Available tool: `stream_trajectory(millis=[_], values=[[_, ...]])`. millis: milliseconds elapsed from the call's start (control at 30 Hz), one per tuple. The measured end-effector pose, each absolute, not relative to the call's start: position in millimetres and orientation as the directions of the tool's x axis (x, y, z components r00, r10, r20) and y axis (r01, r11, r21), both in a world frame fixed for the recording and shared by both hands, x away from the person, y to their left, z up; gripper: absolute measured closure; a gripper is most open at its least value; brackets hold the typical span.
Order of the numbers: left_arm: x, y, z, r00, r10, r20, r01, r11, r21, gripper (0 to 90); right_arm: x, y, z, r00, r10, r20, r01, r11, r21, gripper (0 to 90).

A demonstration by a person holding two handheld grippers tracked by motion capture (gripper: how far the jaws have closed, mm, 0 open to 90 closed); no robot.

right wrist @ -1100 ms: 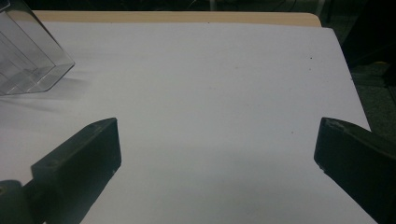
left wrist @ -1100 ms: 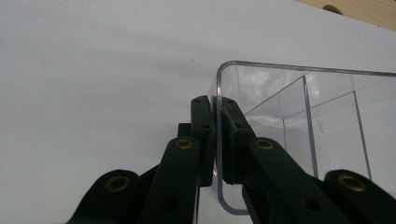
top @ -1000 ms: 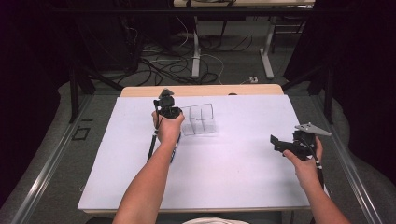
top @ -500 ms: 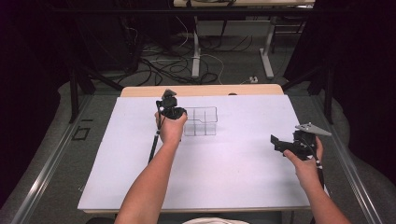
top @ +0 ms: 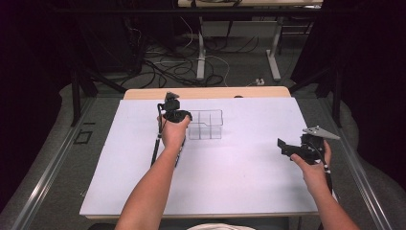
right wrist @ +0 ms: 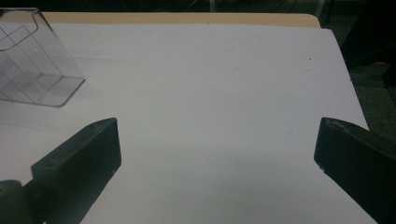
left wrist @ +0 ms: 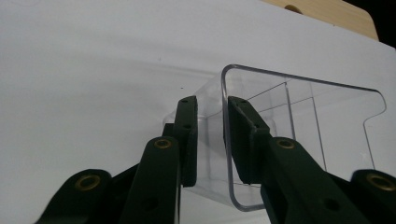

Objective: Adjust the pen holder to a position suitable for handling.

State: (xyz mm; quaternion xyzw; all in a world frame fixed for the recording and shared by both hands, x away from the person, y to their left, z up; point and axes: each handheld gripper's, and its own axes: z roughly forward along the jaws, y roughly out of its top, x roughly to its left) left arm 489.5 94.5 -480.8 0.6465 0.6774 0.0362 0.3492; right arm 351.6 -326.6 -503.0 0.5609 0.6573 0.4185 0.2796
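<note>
A clear plastic box (top: 206, 124) with several compartments stands flat on the white sheet (top: 239, 182), toward the far middle. My left gripper (top: 186, 117) is at the box's left end. In the left gripper view its jaws straddle the near wall of the box (left wrist: 303, 116), one outside and one inside. The left gripper (left wrist: 212, 102) has just been opening, and a gap shows between the outer jaw and the wall. My right gripper (top: 282, 146) hovers over the sheet at the right, open wide with nothing between its jaws (right wrist: 217, 126). The box (right wrist: 32, 65) lies off to its left.
The white sheet covers a wooden table whose far edge (top: 206, 92) shows behind the box. Beyond it are metal table legs (top: 201, 57) and cables on the floor. A dark rail (top: 52, 167) runs along the left side.
The box stood tilted up at my left gripper a second ago and now lies flat on the sheet. My right hand has kept still.
</note>
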Motion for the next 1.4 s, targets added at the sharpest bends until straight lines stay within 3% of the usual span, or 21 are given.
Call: stream_trajectory(millis=[633,1200,1400], values=[[482.9,104.5,-471.6,0.187,0.885,-0.427,0.812,0.106,0.574,58.4,351.1,-326.4,-502.6,-0.208,0.972,0.112,0.506,0.009,0.862,0.2],[468.7,108.7,-456.6,0.336,0.893,-0.300,0.712,-0.033,0.701,35.1,353.0,-325.8,-503.7,-0.205,0.973,0.111,0.505,0.008,0.863,0.0],[459.5,112.3,-451.5,0.364,0.898,-0.246,0.666,-0.067,0.743,31.9,352.1,-324.1,-502.5,-0.208,0.972,0.106,0.501,0.013,0.865,0.1]])
